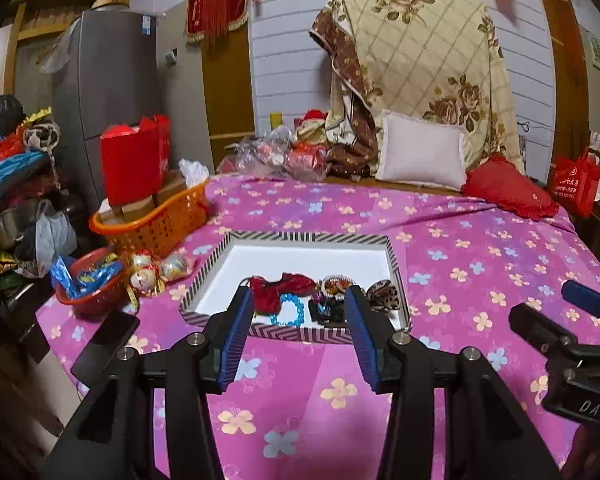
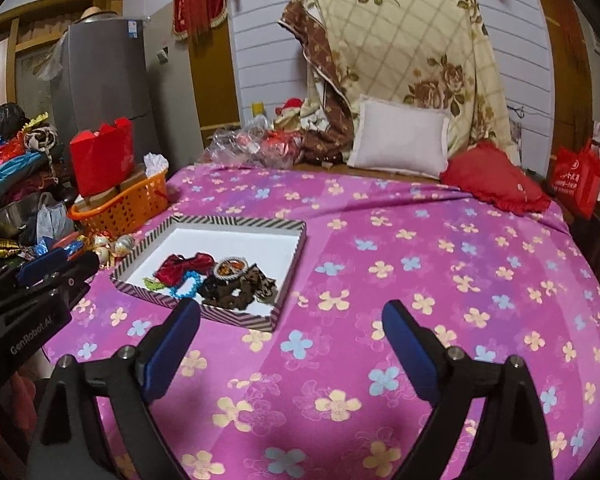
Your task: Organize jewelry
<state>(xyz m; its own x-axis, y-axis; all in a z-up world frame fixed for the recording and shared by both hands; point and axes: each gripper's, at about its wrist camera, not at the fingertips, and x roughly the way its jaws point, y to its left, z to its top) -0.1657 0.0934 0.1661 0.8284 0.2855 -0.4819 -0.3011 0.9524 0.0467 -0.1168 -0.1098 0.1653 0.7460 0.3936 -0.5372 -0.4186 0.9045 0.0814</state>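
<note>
A shallow box tray with a striped rim (image 1: 300,237) (image 2: 236,221) lies on the pink flowered bedspread (image 1: 480,248). Inside it, bunched at the near side, are a red velvet scrunchie (image 1: 274,286) (image 2: 180,268), a blue bead bracelet (image 1: 292,312) (image 2: 186,288), a beaded bangle (image 1: 334,282) (image 2: 230,268), a black scrunchie (image 1: 326,310) and a leopard scrunchie (image 1: 384,296) (image 2: 260,284). My left gripper (image 1: 299,294) hovers open just short of the tray's near rim, holding nothing. My right gripper (image 2: 292,308) stands wide open over bare cloth to the tray's right, holding nothing.
An orange basket (image 1: 160,224) with boxes and a red bowl (image 1: 88,292) of wrapped sweets sit left of the tray, with round ornaments (image 1: 156,272) between them. A white pillow (image 1: 420,152) and a red cushion (image 1: 508,190) lie at the far side. Clutter lines the left edge.
</note>
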